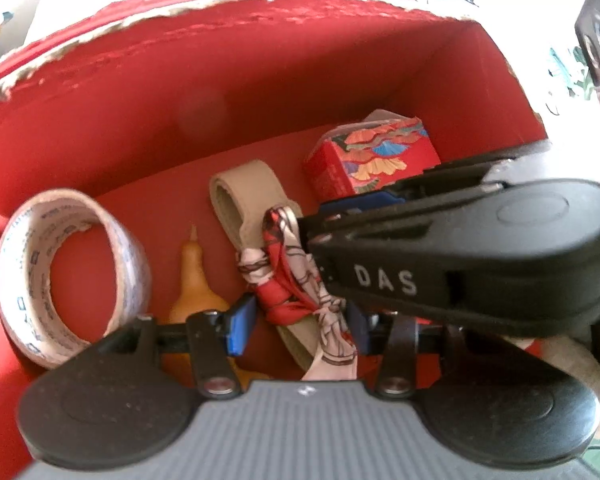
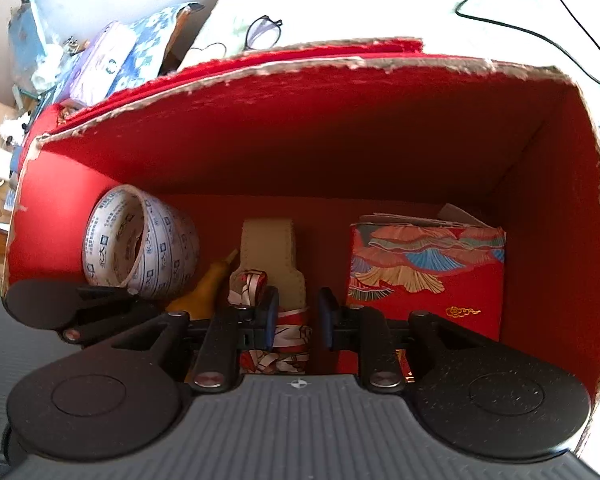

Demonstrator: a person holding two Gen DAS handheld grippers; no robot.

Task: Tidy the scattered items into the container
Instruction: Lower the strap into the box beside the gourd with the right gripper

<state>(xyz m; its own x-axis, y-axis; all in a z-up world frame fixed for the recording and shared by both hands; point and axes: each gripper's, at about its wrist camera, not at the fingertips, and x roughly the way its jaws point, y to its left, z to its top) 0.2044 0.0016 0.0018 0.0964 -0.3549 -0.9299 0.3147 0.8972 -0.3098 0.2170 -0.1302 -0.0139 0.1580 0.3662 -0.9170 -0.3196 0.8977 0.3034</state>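
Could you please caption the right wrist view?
Gripper astride a patterned scarf inside the red box, beside tape roll.

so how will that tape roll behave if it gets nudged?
Tape roll stands on edge against the box wall, so it could probably roll or tip flat. Hollow core suggests it's fairly light. Looks rigid, not floppy.

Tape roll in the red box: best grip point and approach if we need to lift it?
Pinch the tape roll through its wall: one finger inside the open core, one outside, descending from above. It stands on edge, tilted against the red box wall, so its top rim is free; the gourd crowds its lower side.
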